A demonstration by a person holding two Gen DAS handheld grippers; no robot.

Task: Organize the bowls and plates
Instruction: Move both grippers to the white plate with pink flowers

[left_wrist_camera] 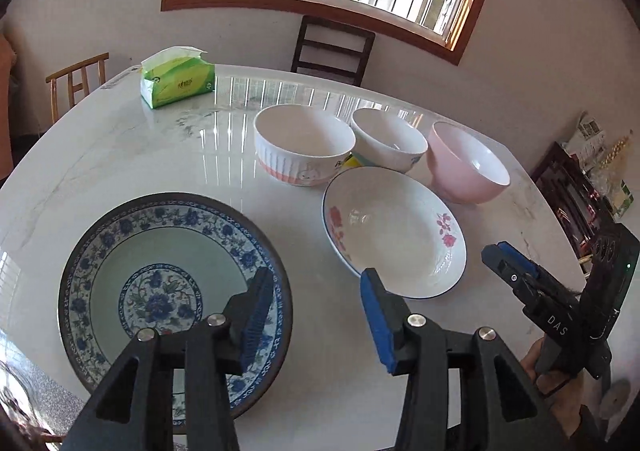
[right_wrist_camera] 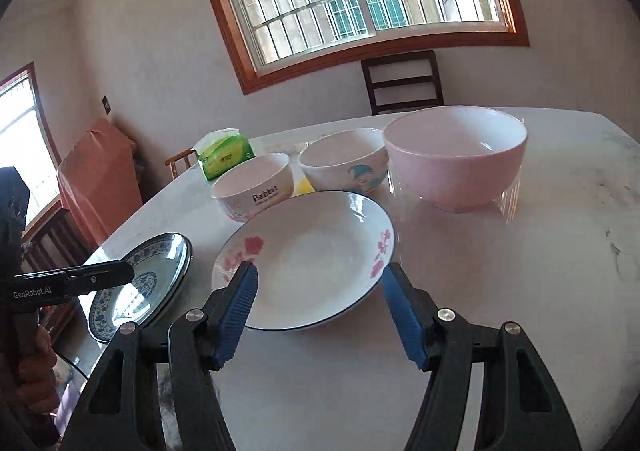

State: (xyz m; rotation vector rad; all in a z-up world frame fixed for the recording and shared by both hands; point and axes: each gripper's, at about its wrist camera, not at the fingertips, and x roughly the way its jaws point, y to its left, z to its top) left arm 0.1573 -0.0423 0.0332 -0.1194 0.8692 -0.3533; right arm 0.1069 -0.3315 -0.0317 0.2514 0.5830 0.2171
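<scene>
A blue-patterned plate (left_wrist_camera: 160, 275) lies at the table's near left; it also shows in the right wrist view (right_wrist_camera: 140, 287). A white plate with pink flowers (left_wrist_camera: 394, 229) lies to its right, and shows in the right wrist view (right_wrist_camera: 308, 259). Behind stand a ribbed rabbit bowl (left_wrist_camera: 304, 143), a white cartoon bowl (left_wrist_camera: 390, 139) and a pink bowl (left_wrist_camera: 466, 163). My left gripper (left_wrist_camera: 316, 315) is open above the blue plate's right rim. My right gripper (right_wrist_camera: 320, 311) is open, just in front of the flowered plate's near rim.
A green tissue pack (left_wrist_camera: 178, 79) sits at the far left of the marble table (left_wrist_camera: 120, 155). A dark chair (left_wrist_camera: 332, 51) stands behind the table, a wooden chair (left_wrist_camera: 76, 79) at the left. A cabinet (left_wrist_camera: 576, 195) stands to the right.
</scene>
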